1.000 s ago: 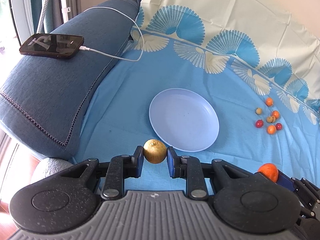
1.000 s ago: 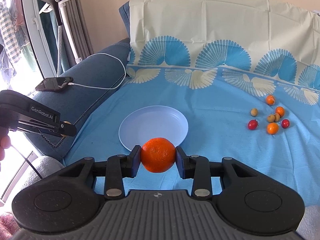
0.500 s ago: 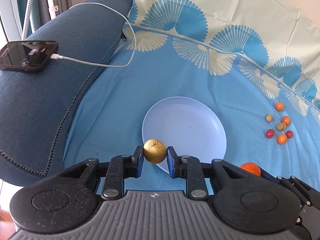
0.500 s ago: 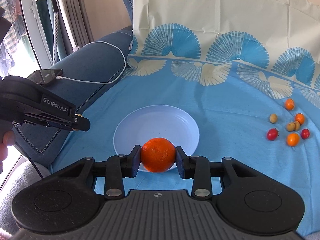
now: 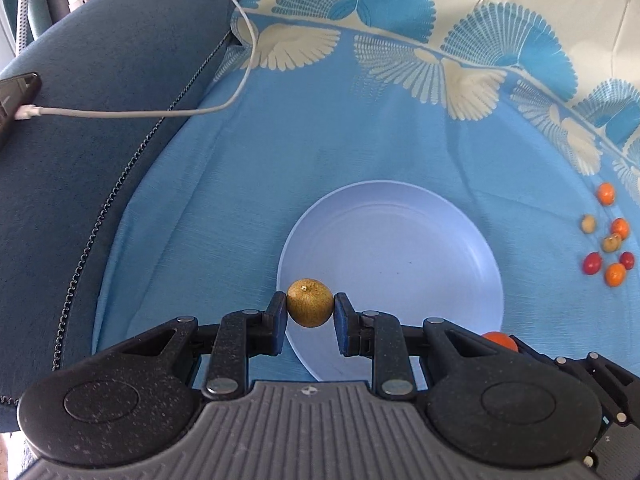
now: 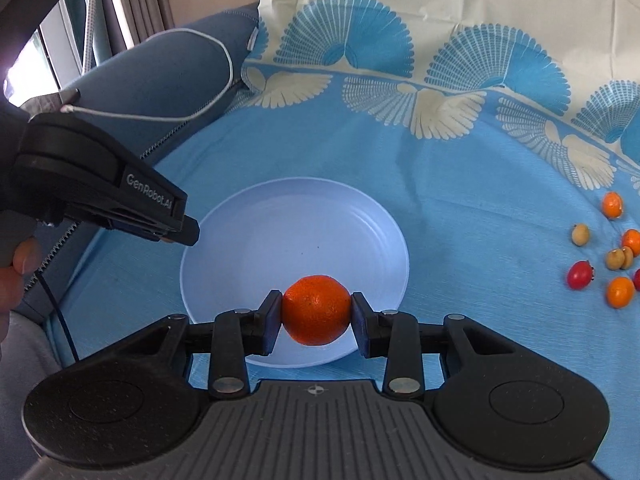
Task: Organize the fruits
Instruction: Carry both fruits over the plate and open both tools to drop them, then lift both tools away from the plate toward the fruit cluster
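Two close wrist views angled down, sharing the plate (image 5: 472,240).

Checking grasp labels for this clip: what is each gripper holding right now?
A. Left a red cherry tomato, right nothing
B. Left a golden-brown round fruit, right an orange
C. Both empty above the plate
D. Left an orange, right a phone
B: the left gripper pinches the golden-brown round fruit, and the right gripper clamps the orange, both over the near edge of the plate.
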Demonstrator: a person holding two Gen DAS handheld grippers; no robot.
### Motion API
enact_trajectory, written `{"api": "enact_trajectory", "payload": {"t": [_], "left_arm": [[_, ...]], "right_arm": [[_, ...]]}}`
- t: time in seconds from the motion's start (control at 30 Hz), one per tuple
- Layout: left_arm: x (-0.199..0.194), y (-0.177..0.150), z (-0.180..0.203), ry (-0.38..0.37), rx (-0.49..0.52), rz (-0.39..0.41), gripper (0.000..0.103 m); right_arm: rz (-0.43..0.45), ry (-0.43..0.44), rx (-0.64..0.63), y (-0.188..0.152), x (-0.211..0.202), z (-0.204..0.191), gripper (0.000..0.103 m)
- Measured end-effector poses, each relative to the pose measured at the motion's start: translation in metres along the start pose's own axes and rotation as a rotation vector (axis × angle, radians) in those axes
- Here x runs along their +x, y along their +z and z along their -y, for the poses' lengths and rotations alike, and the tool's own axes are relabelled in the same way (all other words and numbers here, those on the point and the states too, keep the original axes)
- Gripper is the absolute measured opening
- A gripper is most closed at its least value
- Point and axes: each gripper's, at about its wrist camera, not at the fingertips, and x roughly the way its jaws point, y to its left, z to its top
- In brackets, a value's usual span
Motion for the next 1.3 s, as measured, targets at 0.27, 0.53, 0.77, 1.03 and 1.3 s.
{"api": "enact_trajectory", "payload": {"t": [0.27,0.53,0.77,1.03,1.3], "left_arm": [[0.017,0.009,-0.004,0.027,0.014,-0.019,0.087],[-0.034,-0.003,-0.014,0.016,-0.002,0.064,0.103],[-0.085,-0.049,-0.023,-0.004,-0.005,0.066,0.103],[-0.138,-0.085,-0.035,-0.012,-0.043,0.126,0.103],[-0.167,-0.103,-0.036,-0.009,-0.042,0.172,0.103]], "right_arm": [[-0.03,0.018,-0.013,0.004,0.024,0.001,0.04],[0.044,0.008,0.014,0.012,-0.007,0.003,0.088],[0.072,0.004,0.064,-0.012,-0.071,-0.003,0.096],[0.137,-0.006,0.083,-0.039,-0.13,-0.016,0.1],[0.191,-0.017,0.067,-0.053,-0.164,-0.026,0.1]]}}
